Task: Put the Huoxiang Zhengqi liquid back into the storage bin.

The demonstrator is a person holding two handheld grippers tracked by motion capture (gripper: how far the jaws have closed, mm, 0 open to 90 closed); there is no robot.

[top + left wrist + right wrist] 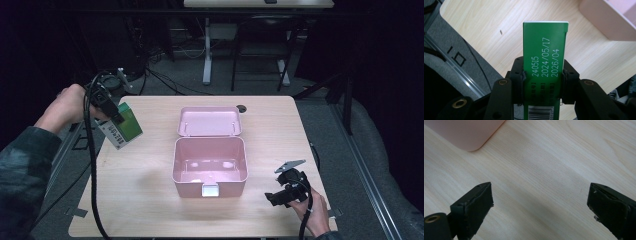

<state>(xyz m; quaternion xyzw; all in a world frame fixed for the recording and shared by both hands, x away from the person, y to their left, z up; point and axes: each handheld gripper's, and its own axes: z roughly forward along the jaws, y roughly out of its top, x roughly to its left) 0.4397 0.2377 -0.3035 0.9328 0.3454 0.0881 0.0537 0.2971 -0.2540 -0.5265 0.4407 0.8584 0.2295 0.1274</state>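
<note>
Clamping flat green rectangular carton [545,62] in left hand-held gripper [543,80] above surface's [140,200] left edge — long axis along jaws. Lying rightward: open pink plastic box [210,167] — nearer right hand-held gripper [540,207], gaping wide, holding nothing.

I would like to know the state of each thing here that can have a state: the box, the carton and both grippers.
pink box: open, lid tilted back, nothing in it that I can see.
green carton: held off the table, clamped on its two sides.
left gripper: shut on the green carton.
right gripper: open, nothing between the jaws, over the bare table.
</note>
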